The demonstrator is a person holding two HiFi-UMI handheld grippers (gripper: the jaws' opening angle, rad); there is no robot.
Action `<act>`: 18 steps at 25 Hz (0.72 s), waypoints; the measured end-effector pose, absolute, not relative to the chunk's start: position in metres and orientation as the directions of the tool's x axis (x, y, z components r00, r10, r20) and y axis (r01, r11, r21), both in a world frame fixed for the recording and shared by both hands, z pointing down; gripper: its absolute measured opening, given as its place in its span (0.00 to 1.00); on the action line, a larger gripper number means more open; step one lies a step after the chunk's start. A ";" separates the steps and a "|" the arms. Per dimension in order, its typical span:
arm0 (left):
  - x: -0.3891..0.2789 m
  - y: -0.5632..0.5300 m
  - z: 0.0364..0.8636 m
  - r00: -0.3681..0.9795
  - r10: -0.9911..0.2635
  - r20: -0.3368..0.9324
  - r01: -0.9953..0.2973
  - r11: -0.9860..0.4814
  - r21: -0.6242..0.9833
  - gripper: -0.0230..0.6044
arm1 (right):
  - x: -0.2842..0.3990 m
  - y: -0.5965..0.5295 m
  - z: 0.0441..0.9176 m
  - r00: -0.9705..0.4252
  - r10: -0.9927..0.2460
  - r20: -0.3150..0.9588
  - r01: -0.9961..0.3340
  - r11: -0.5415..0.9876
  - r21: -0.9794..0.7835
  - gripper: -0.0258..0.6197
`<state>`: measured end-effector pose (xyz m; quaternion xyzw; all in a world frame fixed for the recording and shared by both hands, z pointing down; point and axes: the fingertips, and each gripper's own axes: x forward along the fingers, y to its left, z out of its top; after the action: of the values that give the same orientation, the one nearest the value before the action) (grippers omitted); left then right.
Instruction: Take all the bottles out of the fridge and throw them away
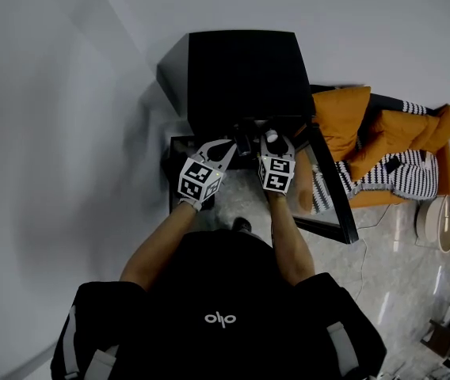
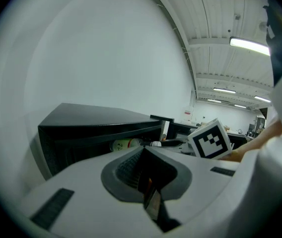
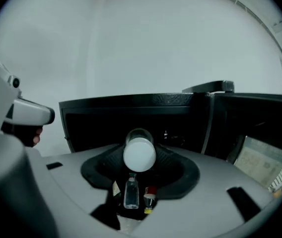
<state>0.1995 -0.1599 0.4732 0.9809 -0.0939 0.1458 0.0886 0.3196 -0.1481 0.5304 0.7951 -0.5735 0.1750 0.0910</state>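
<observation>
While we stand at the small black fridge (image 1: 241, 74), its glass door (image 1: 329, 182) swung open | our right gripper (image 3: 140, 139): fingers clamped on a clear bottle with a white cap (image 3: 139, 155), held at the fridge mouth | our left gripper (image 2: 142, 153): fingers closed together, empty | green-labelled bottle (image 2: 125, 144) lies inside the fridge

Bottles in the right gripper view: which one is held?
The white-capped bottle, clamped in the right gripper; the small clear bottle below it stands free.
</observation>
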 end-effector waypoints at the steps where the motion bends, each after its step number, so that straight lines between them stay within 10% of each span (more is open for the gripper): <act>1: 0.198 -0.158 0.472 0.940 -0.164 0.299 -0.215 -0.965 0.147 0.04 | 0.319 -0.144 0.524 0.280 -0.885 0.372 -0.945 -0.323 -0.058 0.35; 18: 0.160 -0.113 0.452 0.921 -0.330 0.204 -0.369 -0.909 0.195 0.04 | 0.301 -0.063 0.440 0.203 -0.946 0.255 -0.976 -0.215 -0.020 0.34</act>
<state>0.1605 -0.1132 0.4518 0.9733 -0.1797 0.0836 0.1155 0.3009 -0.0633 0.4405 0.7721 -0.6223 0.1064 0.0725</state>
